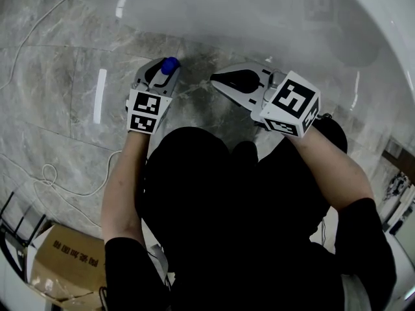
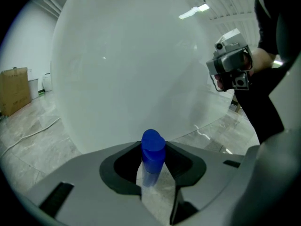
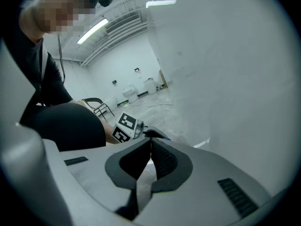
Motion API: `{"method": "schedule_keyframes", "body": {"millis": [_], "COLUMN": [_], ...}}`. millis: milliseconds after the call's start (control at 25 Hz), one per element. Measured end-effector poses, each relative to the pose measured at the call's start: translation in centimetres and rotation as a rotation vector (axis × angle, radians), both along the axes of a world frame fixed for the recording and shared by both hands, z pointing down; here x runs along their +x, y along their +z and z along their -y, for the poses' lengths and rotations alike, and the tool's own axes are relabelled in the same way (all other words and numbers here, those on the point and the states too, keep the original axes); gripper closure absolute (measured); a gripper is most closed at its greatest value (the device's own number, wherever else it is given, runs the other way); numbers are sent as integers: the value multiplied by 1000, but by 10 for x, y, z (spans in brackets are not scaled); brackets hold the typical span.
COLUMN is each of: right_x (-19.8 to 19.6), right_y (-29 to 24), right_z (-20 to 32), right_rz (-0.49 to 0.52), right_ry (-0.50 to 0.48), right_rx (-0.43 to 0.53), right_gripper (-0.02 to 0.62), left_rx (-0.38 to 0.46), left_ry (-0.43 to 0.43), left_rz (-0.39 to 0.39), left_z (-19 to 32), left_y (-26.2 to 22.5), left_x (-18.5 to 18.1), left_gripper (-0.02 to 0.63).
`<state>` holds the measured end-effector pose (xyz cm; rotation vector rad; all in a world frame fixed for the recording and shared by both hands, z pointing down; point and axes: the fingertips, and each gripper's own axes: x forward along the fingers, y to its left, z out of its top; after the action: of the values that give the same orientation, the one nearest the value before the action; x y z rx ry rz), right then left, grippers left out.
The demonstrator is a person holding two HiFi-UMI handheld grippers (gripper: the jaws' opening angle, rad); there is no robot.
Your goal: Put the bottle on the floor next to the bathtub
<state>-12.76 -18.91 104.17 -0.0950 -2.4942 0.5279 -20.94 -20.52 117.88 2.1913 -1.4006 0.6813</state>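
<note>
A small clear bottle with a blue cap (image 2: 153,157) stands upright between the jaws of my left gripper (image 2: 153,150), whose pads press on its neck. In the head view the blue cap (image 1: 170,65) shows at the tip of the left gripper (image 1: 165,71), close to the curved wall of the white bathtub (image 1: 259,11) and above the grey marble floor (image 1: 58,76). Whether the bottle's base touches the floor I cannot tell. My right gripper (image 1: 215,78) hovers to the right, also near the tub, jaws together and empty (image 3: 150,142).
The bathtub wall (image 2: 131,69) fills the space ahead of both grippers. A cardboard box (image 1: 61,264), a black chair frame (image 1: 16,222) and a white cable (image 1: 52,173) lie behind me on the left. The person's dark legs are below the grippers.
</note>
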Motion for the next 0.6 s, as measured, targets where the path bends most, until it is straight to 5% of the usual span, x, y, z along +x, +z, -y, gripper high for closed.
{"method": "schedule_keyframes", "body": {"millis": [600], "right_x": [-23], "right_y": [-5], "right_z": [-3], "right_rz": [31], "right_ry": [-63], "right_rx": [43], "right_gripper": [568], "left_rx": [58], "left_ry": [-39], "left_rz": [-128], "left_z": [-20], "left_y": [-51], "left_x": [-5], "left_gripper": [396]}}
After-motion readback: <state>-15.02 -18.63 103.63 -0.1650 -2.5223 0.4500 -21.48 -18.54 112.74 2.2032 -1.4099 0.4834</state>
